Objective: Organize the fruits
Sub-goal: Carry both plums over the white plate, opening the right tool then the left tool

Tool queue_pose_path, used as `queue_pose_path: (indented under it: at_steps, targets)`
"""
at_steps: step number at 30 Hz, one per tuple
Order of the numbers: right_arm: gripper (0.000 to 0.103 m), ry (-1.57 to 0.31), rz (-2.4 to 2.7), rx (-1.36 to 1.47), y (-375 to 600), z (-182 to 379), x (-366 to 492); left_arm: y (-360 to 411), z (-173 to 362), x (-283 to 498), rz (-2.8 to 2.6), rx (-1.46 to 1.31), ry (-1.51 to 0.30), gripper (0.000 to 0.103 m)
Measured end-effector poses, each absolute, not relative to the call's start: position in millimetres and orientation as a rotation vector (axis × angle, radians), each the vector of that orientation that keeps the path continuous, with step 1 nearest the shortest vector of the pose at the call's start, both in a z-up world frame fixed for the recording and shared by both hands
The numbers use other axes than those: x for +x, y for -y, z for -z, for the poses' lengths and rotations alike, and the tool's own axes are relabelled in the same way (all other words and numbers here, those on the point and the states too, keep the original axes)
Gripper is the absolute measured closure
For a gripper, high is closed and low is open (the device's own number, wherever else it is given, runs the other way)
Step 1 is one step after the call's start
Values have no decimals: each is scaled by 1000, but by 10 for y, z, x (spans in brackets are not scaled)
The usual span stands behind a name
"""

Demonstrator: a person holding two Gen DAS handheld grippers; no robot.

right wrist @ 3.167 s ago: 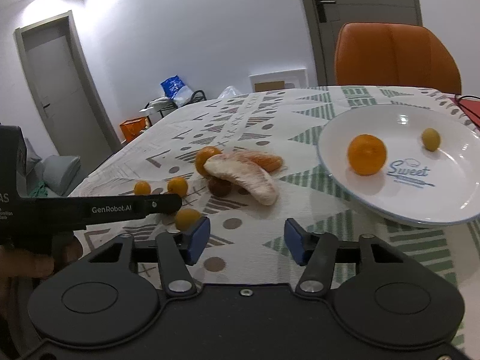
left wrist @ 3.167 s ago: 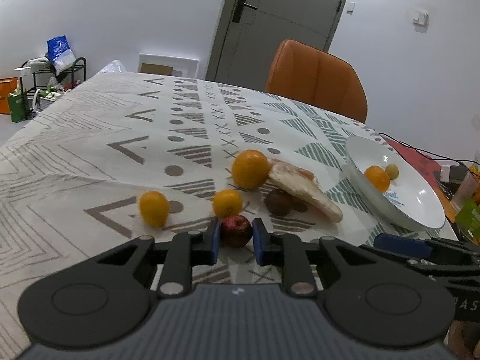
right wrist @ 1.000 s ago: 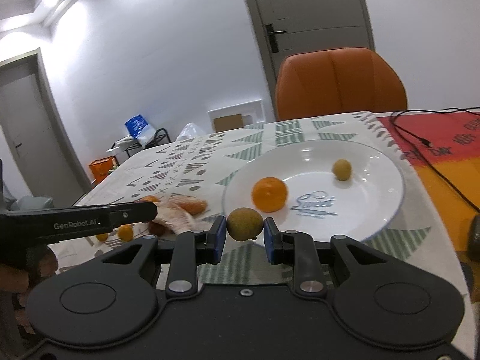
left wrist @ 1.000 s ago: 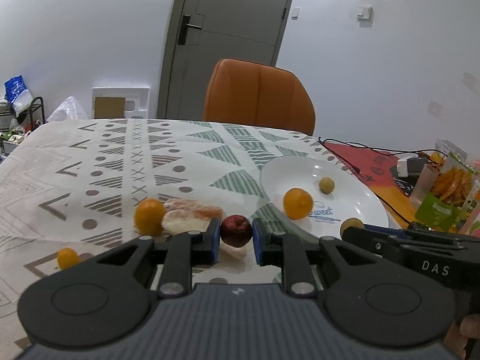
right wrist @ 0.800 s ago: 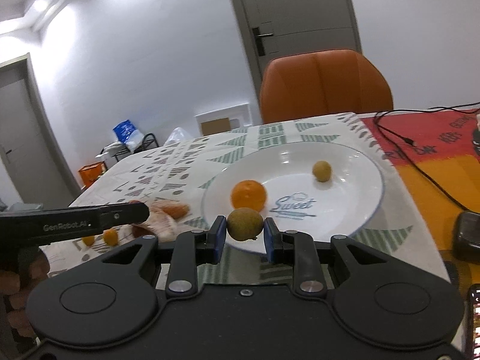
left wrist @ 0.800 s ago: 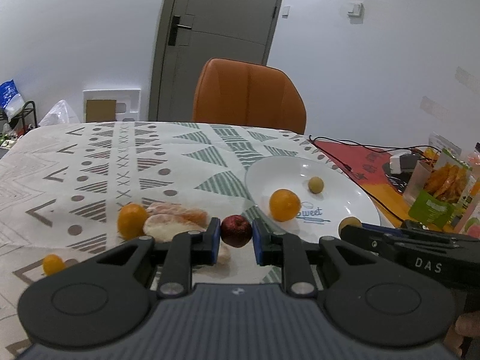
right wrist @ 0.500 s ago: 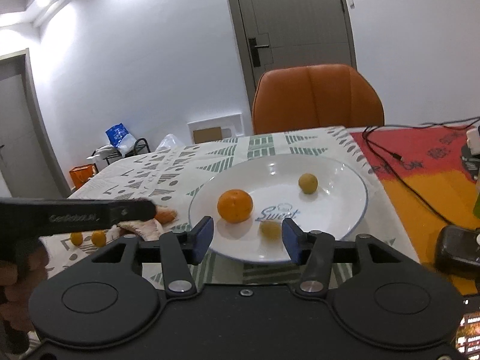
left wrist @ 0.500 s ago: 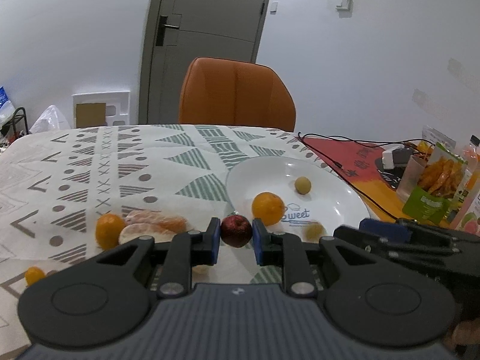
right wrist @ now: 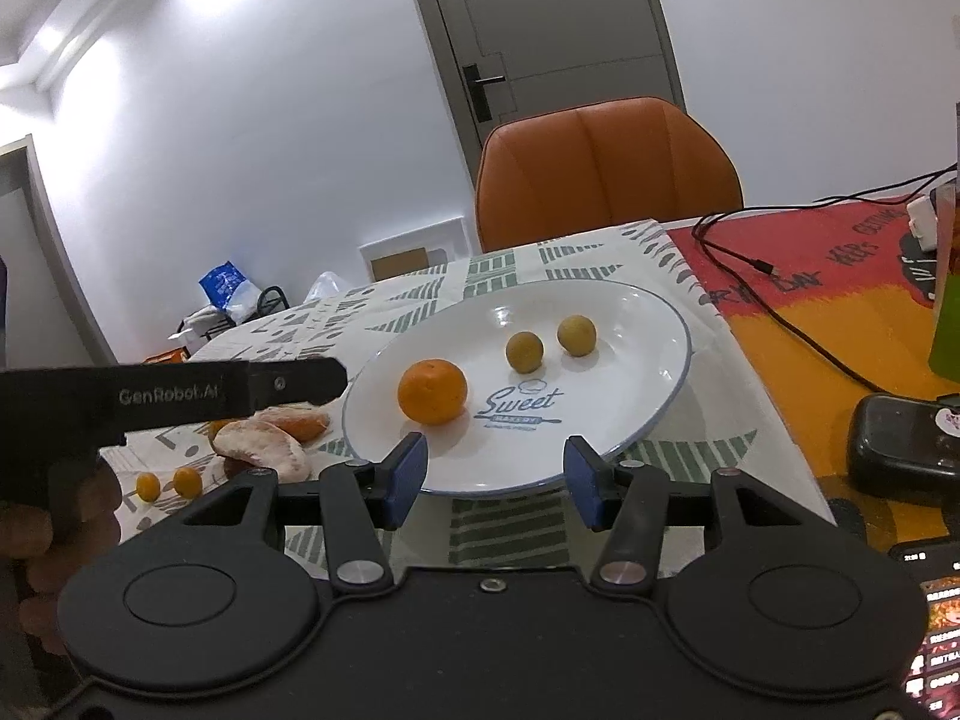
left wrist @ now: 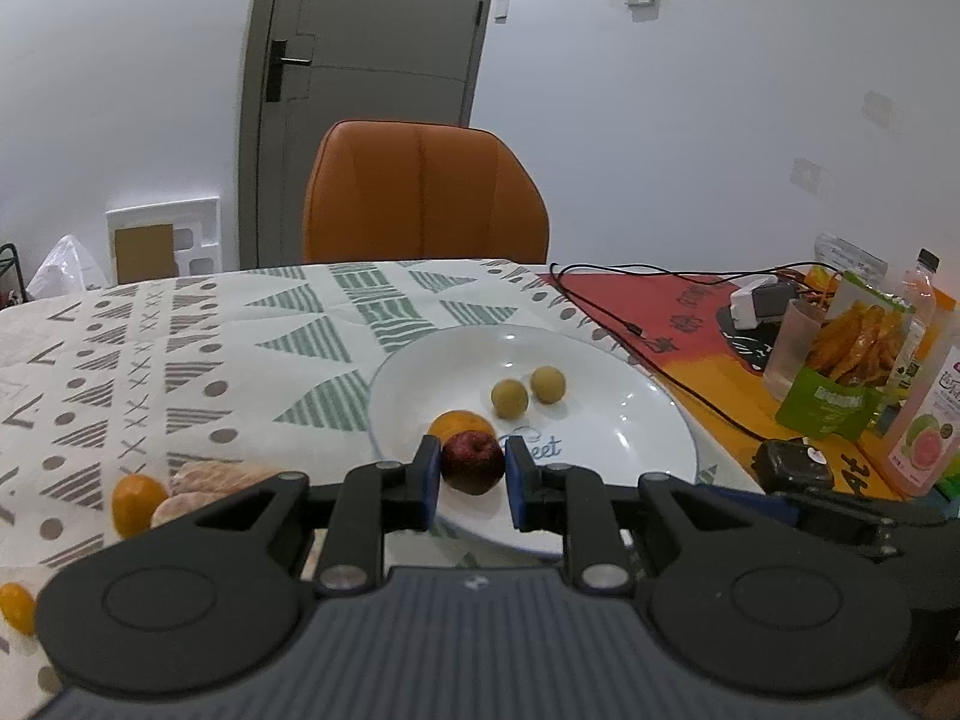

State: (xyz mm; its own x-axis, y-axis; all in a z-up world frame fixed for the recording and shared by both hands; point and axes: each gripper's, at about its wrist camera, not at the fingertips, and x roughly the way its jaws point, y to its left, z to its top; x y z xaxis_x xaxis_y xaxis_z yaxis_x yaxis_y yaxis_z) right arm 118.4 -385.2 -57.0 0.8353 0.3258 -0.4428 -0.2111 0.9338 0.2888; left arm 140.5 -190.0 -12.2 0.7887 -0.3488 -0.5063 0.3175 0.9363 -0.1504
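My left gripper (left wrist: 471, 483) is shut on a dark red fruit (left wrist: 473, 461), held over the near rim of the white plate (left wrist: 654, 420). On the plate lie an orange (right wrist: 432, 391) and two small yellow-green fruits (right wrist: 524, 351) (right wrist: 576, 334). My right gripper (right wrist: 495, 474) stands open with nothing between its fingers, at the plate's (right wrist: 636, 426) near edge. The left gripper's body (right wrist: 168, 393) shows at the left of the right wrist view. An orange (left wrist: 137, 503), peeled pomelo pieces (right wrist: 264, 447) and small kumquats (right wrist: 187, 480) lie on the tablecloth left of the plate.
An orange chair (left wrist: 423, 195) stands behind the table. To the right lie black cables (left wrist: 654, 324), a snack bag (left wrist: 846, 360), a juice bottle (left wrist: 924, 414), a black device (right wrist: 900, 444) and a phone (right wrist: 936, 618). A hand (right wrist: 36, 546) holds the left gripper.
The right gripper opened and let go of its yellow-green fruit, which now rests on the plate beside the other one. The left gripper carried the red fruit over to the plate's rim.
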Motion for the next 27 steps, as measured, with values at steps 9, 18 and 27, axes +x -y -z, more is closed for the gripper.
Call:
queue_pose_path:
  at_steps: [9,18,27]
  targets:
    - [52,-512,-283,223,3843,539,1188,1991,46,1498,382,-67,-548,77]
    - [50,-530,-295,223,3728,551,1244,1624,53,1498,273,-103,-570,54]
    - [47,-539,-321,211,3542,523,1274,1244,46,1374,176,-96,-554,27]
